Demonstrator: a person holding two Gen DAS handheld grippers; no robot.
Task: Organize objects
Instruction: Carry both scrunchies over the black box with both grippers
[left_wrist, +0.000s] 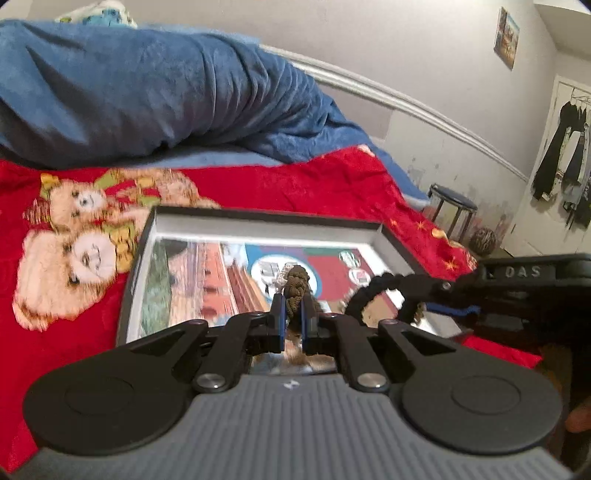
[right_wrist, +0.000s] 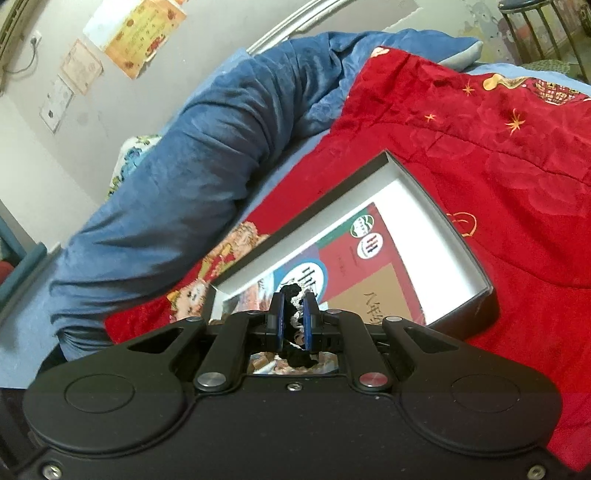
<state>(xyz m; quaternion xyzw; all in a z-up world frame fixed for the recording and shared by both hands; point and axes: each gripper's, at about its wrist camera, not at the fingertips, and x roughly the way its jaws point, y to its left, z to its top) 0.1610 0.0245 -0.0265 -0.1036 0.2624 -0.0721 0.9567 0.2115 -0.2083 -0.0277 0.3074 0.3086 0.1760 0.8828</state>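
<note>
A shallow black box (left_wrist: 391, 240) with white inner walls lies on the red blanket; a colourful book (left_wrist: 207, 284) lies flat inside it. The box (right_wrist: 458, 236) and book (right_wrist: 343, 266) also show in the right wrist view. My left gripper (left_wrist: 294, 314) is shut on an olive-brown braided hair tie (left_wrist: 297, 286), held over the book. My right gripper (right_wrist: 294, 314) is shut on a black scrunchie (right_wrist: 293, 295) above the box. In the left wrist view the right gripper (left_wrist: 424, 291) reaches in from the right with the black scrunchie (left_wrist: 365, 291) looping from it.
A red teddy-bear blanket (left_wrist: 85, 236) covers the bed. A rolled blue blanket (left_wrist: 147, 92) lies behind the box, along the wall. A stool (left_wrist: 452, 206) and hanging clothes (left_wrist: 565, 155) stand beyond the bed's right end.
</note>
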